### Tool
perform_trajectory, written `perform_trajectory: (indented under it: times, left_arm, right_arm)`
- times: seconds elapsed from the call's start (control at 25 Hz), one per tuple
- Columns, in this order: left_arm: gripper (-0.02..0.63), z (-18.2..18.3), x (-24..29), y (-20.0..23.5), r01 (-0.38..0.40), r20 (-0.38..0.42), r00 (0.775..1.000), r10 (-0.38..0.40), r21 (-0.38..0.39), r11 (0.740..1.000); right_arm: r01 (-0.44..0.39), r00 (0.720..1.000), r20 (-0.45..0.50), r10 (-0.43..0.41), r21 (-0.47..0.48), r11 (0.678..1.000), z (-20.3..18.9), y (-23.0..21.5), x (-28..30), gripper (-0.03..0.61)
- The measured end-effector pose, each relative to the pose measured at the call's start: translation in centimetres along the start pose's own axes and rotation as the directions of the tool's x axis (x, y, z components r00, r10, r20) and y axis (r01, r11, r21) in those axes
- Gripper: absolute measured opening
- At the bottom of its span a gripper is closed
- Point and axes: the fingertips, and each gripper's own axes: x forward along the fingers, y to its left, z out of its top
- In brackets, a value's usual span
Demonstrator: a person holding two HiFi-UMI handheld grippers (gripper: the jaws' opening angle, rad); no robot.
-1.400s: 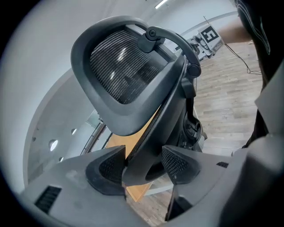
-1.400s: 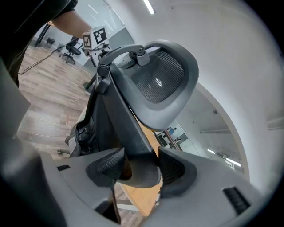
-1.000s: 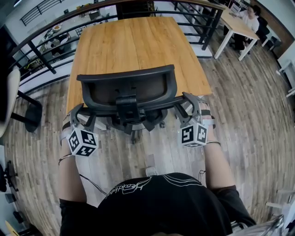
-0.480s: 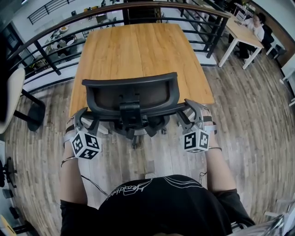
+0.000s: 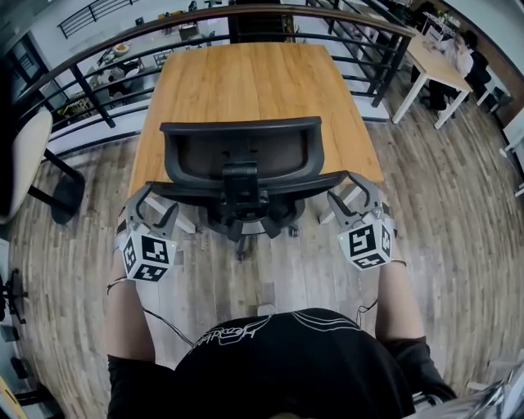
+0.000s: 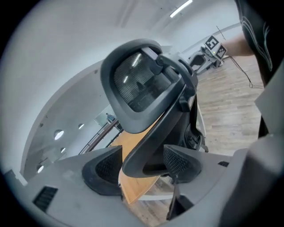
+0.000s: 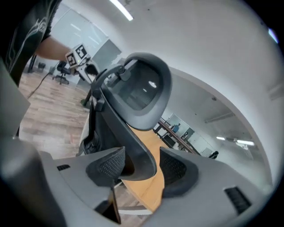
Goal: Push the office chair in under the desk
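The black mesh-back office chair stands at the near edge of the wooden desk, its seat hidden under the top. My left gripper straddles the end of the chair's left arm bar. Its jaws are opening: the bar lies against one pad, with a gap to the other. My right gripper straddles the right arm bar the same way, and desk wood shows between the bar and the far pad.
A dark metal railing runs behind the desk. A pale chair on a black stand is at the left. A white table with a seated person is at the top right. The chair's castor base rests on plank floor.
The chair has rolled forward toward the desk, both grippers moving with it. Its backrest now stands over the desk's near edge.
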Motion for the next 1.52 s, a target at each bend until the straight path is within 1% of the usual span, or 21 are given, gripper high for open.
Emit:
perform_trajectory:
  times: [0.08, 0.12, 0.16, 0.24, 0.32, 0.4, 0.44, 0.52, 0.56, 0.6, 0.64, 0.72, 0.8, 0.88, 0.96, 1.0, 1.04, 1.16, 1.24, 1.4, 1.52]
  left_arm:
    - [0.270, 0.2, -2.8, 0.3, -0.018, 0.028, 0.999, 0.020, -0.084, 0.996]
    - [0.268, 0.5, -4.2, 0.2, -0.021, 0.043, 0.999, 0.027, -0.134, 0.991]
    - [0.267, 1.0, -5.6, -0.1, -0.011, 0.062, 0.998, 0.023, -0.182, 0.983]
    - [0.261, 2.4, -8.3, -1.8, 0.060, 0.120, 0.992, -0.028, -0.269, 0.961]
    - [0.241, 3.9, -11.3, -4.2, 0.160, 0.195, 0.976, -0.097, -0.341, 0.926]
    - [0.213, 5.5, -14.6, -6.5, 0.248, 0.274, 0.950, -0.146, -0.387, 0.888]
    - [0.201, 6.4, -16.4, -7.6, 0.282, 0.312, 0.936, -0.160, -0.401, 0.871]
    - [0.185, 7.9, -20.0, -9.3, 0.334, 0.379, 0.909, -0.171, -0.419, 0.845]
    - [0.175, 8.5, -21.8, -10.1, 0.355, 0.408, 0.896, -0.174, -0.425, 0.833]
    - [0.159, 9.0, -23.6, -10.8, 0.376, 0.434, 0.883, -0.177, -0.432, 0.820]
    - [0.144, 9.4, -25.3, -11.4, 0.399, 0.459, 0.870, -0.180, -0.440, 0.805]
    - [0.116, 9.9, -28.6, -12.7, 0.452, 0.507, 0.840, -0.194, -0.455, 0.767]
    - [0.083, 10.3, -31.5, -13.8, 0.504, 0.551, 0.809, -0.206, -0.469, 0.725]
    - [0.041, 10.6, -34.1, -14.4, 0.551, 0.592, 0.779, -0.207, -0.489, 0.677]
    - [0.020, 11.4, -36.4, -14.6, 0.596, 0.629, 0.749, -0.208, -0.503, 0.627]
    - [0.012, 11.7, -37.3, -14.8, 0.612, 0.641, 0.738, -0.213, -0.503, 0.610]
    - [0.008, 12.0, -38.2, -14.9, 0.621, 0.646, 0.732, -0.218, -0.500, 0.603]
    - [0.008, 12.3, -40.0, -15.1, 0.624, 0.648, 0.727, -0.228, -0.485, 0.612]
    - [0.008, 12.2, -40.8, -15.3, 0.629, 0.653, 0.722, -0.230, -0.480, 0.612]
    - [0.008, 11.8, -41.1, -15.8, 0.647, 0.663, 0.710, -0.236, -0.482, 0.591]
    - [0.008, 11.4, -41.3, -16.6, 0.652, 0.665, 0.706, -0.243, -0.476, 0.590]
  right_arm:
    - [-0.029, 0.999, 0.033, 0.025, 0.117, 0.993, 1.1, 0.4, -2.5, 0.253]
    - [-0.054, 0.997, 0.055, 0.044, 0.177, 0.983, 1.7, 0.9, -3.7, 0.253]
    - [-0.085, 0.995, 0.080, 0.067, 0.236, 0.968, 2.3, 1.5, -4.9, 0.253]
    - [-0.166, 0.982, 0.145, 0.122, 0.342, 0.925, 3.9, 3.2, -7.3, 0.253]
    - [-0.254, 0.959, 0.226, 0.170, 0.420, 0.871, 5.9, 5.4, -10.0, 0.253]
    - [-0.337, 0.929, 0.309, 0.203, 0.482, 0.808, 8.2, 7.6, -13.1, 0.252]
    - [-0.382, 0.910, 0.357, 0.214, 0.515, 0.767, 9.3, 8.6, -14.9, 0.250]
    - [-0.473, 0.861, 0.459, 0.219, 0.567, 0.674, 11.6, 10.3, -18.4, 0.232]
    - [-0.508, 0.839, 0.499, 0.216, 0.580, 0.637, 12.6, 11.1, -20.1, 0.215]
    - [-0.533, 0.823, 0.528, 0.212, 0.585, 0.611, 13.5, 11.9, -21.7, 0.192]
    - [-0.548, 0.812, 0.546, 0.209, 0.586, 0.597, 14.2, 12.8, -23.2, 0.169]
    - [-0.564, 0.799, 0.562, 0.215, 0.576, 0.592, 15.3, 14.8, -25.8, 0.124]
    - [-0.576, 0.788, 0.570, 0.231, 0.552, 0.602, 16.4, 16.9, -28.3, 0.086]
    - [-0.594, 0.773, 0.583, 0.251, 0.526, 0.608, 17.6, 18.6, -30.7, 0.069]
    - [-0.611, 0.760, 0.595, 0.263, 0.513, 0.603, 18.9, 19.5, -32.7, 0.063]
    - [-0.616, 0.756, 0.598, 0.265, 0.514, 0.597, 19.5, 19.7, -33.5, 0.061]
    - [-0.619, 0.755, 0.599, 0.267, 0.517, 0.592, 20.1, 19.9, -34.2, 0.061]
    - [-0.624, 0.756, 0.597, 0.270, 0.530, 0.575, 21.6, 20.5, -35.6, 0.061]
    - [-0.627, 0.755, 0.597, 0.271, 0.537, 0.564, 22.1, 21.0, -36.4, 0.054]
    - [-0.609, 0.773, 0.572, 0.276, 0.547, 0.574, 22.1, 21.7, -36.8, 0.041]
    - [-0.608, 0.777, 0.564, 0.282, 0.552, 0.571, 21.8, 22.4, -37.1, 0.041]
